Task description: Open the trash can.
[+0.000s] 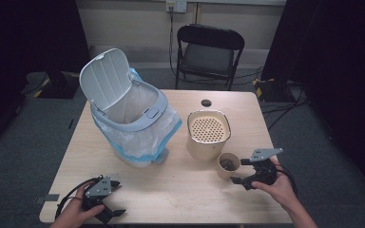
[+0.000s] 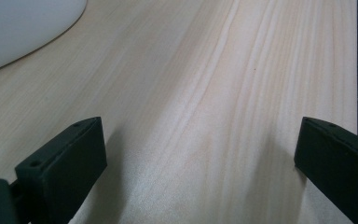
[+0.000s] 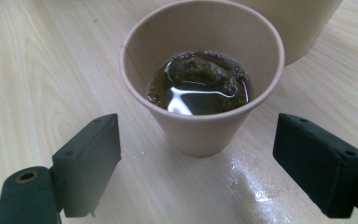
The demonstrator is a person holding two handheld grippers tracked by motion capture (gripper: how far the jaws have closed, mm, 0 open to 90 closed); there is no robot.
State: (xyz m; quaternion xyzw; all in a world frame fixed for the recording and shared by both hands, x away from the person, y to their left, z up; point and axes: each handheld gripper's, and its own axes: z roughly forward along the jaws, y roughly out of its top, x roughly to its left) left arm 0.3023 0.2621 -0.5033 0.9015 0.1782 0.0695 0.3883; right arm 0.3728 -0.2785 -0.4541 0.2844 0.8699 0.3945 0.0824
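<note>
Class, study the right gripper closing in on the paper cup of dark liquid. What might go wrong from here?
1. The paper cup is thin and holds dark liquid; the open right gripper may crush it and spill.
2. The strainer container stands close behind; a nudge might knock the cup against it.
3. The table looks wet near the cup, so the cup could slide.

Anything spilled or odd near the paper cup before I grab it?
Yes: a wet, shiny patch on the table just in front of the paper cup, which holds dark liquid with a soggy lump in it.
</note>
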